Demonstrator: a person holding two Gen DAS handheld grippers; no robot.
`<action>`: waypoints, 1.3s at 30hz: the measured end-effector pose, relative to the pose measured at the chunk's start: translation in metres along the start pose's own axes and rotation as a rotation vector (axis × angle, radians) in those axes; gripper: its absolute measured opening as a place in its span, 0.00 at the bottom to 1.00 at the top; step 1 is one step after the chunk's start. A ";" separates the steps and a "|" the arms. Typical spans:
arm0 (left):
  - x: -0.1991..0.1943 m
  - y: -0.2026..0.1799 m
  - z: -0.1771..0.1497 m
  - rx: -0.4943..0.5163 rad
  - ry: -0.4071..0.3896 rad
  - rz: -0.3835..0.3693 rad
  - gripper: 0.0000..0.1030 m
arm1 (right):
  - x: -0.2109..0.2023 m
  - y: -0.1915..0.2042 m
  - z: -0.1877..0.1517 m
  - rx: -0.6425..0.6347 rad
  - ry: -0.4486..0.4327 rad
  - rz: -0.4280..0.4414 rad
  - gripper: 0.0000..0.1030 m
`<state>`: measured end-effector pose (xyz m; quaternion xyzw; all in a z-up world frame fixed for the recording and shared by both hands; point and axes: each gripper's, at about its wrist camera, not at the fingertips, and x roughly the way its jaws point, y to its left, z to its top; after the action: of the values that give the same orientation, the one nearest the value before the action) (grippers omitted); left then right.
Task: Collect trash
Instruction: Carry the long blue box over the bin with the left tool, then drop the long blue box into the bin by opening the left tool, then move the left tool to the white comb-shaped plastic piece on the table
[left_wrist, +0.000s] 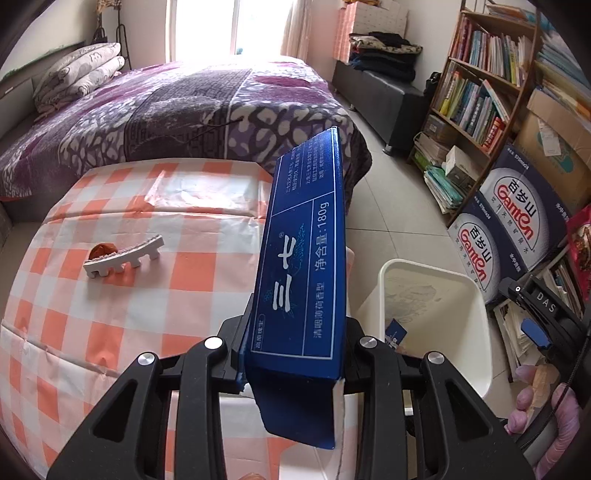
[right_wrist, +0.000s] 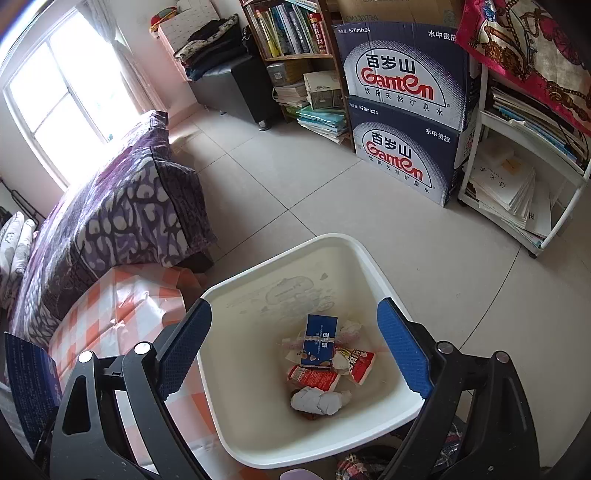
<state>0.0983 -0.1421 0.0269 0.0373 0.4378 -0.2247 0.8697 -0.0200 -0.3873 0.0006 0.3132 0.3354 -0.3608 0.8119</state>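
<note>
My left gripper is shut on a long blue toothpaste box, which stands up over the right edge of the checked table. A white foam piece and a small orange scrap lie on the table at the left. The white trash bin stands on the floor to the right of the table. My right gripper hangs open above that bin, nothing between its blue pads. Inside lie a small blue carton, red-and-white wrappers and crumpled paper.
A bed with a purple patterned cover lies beyond the table. Bookshelves and stacked water cartons line the right wall. A white rack of papers stands near the bin. A gloved hand holds the right gripper at the lower right.
</note>
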 end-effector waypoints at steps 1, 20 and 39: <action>0.002 -0.007 -0.001 0.005 0.007 -0.016 0.32 | 0.000 -0.002 0.001 0.010 -0.001 0.000 0.85; 0.040 -0.081 -0.001 -0.015 0.159 -0.282 0.38 | -0.001 -0.044 0.013 0.196 -0.003 0.016 0.85; 0.081 0.046 0.011 0.242 0.278 0.153 0.60 | 0.015 -0.021 0.004 0.161 0.060 0.034 0.88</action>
<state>0.1677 -0.1327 -0.0351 0.2053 0.5194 -0.2014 0.8047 -0.0277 -0.4076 -0.0141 0.3937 0.3242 -0.3633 0.7797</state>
